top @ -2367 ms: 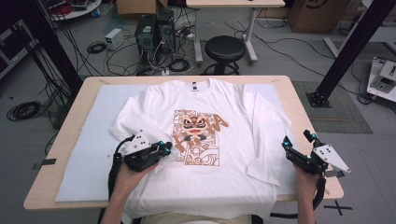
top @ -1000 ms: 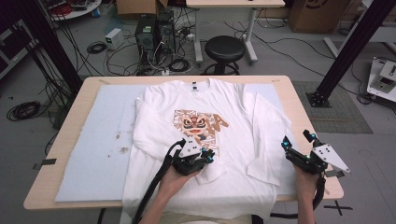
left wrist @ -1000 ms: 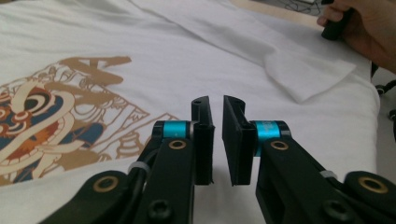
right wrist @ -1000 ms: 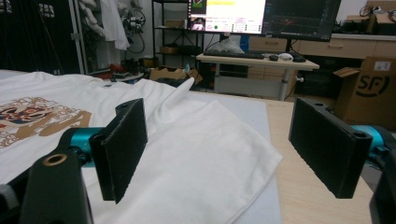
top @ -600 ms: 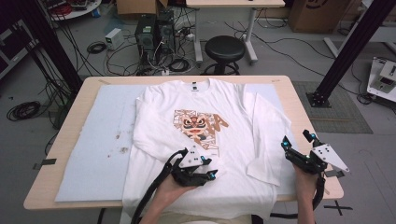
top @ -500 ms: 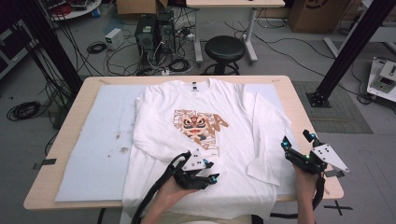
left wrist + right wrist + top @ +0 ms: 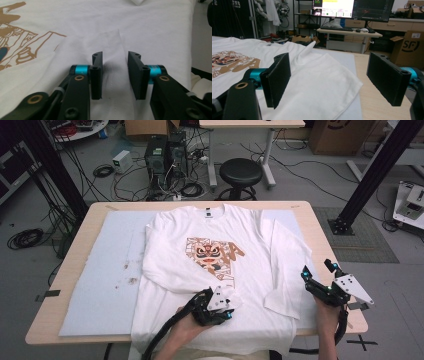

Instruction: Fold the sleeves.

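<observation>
Left gripper (image 7: 114, 75) is laying the folded left sleeve (image 7: 227, 295) across the white long-sleeved T-shirt with brown lion print (image 7: 220, 250); its jaws have just been closing, part-spread, cloth between them but not pinched. Better to release flat and smooth the crease. Right gripper (image 7: 334, 80) is hovering wide open by the other sleeve (image 7: 287, 265).

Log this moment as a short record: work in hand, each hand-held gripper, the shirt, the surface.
work: folding a white shirt
left hand-held gripper: over the folded-in sleeve, cloth between jaws that have just been closing, gap showing
right hand-held gripper: open, at the table's right edge, beside the other sleeve
surface: white mat on table
</observation>
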Tool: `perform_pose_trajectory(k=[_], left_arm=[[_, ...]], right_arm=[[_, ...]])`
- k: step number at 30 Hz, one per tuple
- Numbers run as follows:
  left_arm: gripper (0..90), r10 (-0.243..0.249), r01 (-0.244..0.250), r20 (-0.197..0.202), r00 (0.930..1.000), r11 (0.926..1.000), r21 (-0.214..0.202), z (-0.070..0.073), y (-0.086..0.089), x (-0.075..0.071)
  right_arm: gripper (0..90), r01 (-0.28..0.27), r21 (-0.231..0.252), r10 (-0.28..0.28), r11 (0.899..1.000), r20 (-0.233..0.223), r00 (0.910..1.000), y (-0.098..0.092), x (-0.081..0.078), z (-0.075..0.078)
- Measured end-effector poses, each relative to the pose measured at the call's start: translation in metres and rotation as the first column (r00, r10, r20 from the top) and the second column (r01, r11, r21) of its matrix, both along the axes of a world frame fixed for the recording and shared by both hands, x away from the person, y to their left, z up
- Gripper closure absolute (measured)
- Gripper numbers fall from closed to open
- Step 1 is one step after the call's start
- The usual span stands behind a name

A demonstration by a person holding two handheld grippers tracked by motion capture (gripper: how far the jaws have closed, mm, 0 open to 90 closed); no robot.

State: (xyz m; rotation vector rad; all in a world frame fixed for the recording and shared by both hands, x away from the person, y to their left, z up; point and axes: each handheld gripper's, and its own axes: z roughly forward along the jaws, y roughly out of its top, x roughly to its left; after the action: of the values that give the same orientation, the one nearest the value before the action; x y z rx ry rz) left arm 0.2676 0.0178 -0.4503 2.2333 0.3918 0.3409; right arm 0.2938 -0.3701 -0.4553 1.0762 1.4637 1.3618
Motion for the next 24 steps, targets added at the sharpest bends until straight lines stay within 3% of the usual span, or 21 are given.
perform_pose_trajectory(k=[4,6,7,8,12,24], left_arm=[[84.2,0.033,-0.034,-0.023,0.9992,0.9991,-0.027,0.001,0.002,0.004],[85.7,0.046,-0.050,-0.054,0.9975,0.9961,-0.073,0.003,0.004,0.008],[85.9,0.046,-0.050,-0.054,0.9975,0.9961,-0.073,0.003,0.004,0.008],[86.1,0.059,-0.070,-0.079,0.9951,0.9869,-0.145,0.008,0.008,0.010],[86.2,0.062,-0.080,-0.094,0.9937,0.9760,-0.203,0.015,0.007,0.011],[86.1,0.055,-0.073,-0.079,0.9954,0.9644,-0.254,0.027,-0.017,0.006]], right_arm=[[19.8,0.002,0.001,-0.002,1.000,0.001,1.0000,0.000,0.000,0.000],[19.8,0.002,0.002,-0.002,1.000,-0.001,1.0000,0.000,0.000,0.000],[19.8,0.002,0.002,-0.002,1.000,-0.001,1.0000,0.000,0.000,0.000],[19.7,0.000,0.004,0.000,1.000,-0.007,1.0000,0.000,0.000,0.000],[19.8,0.001,0.003,-0.001,1.000,-0.006,1.0000,0.000,0.000,0.000],[19.8,0.004,0.003,-0.004,1.000,-0.002,1.0000,0.000,0.001,0.000]])
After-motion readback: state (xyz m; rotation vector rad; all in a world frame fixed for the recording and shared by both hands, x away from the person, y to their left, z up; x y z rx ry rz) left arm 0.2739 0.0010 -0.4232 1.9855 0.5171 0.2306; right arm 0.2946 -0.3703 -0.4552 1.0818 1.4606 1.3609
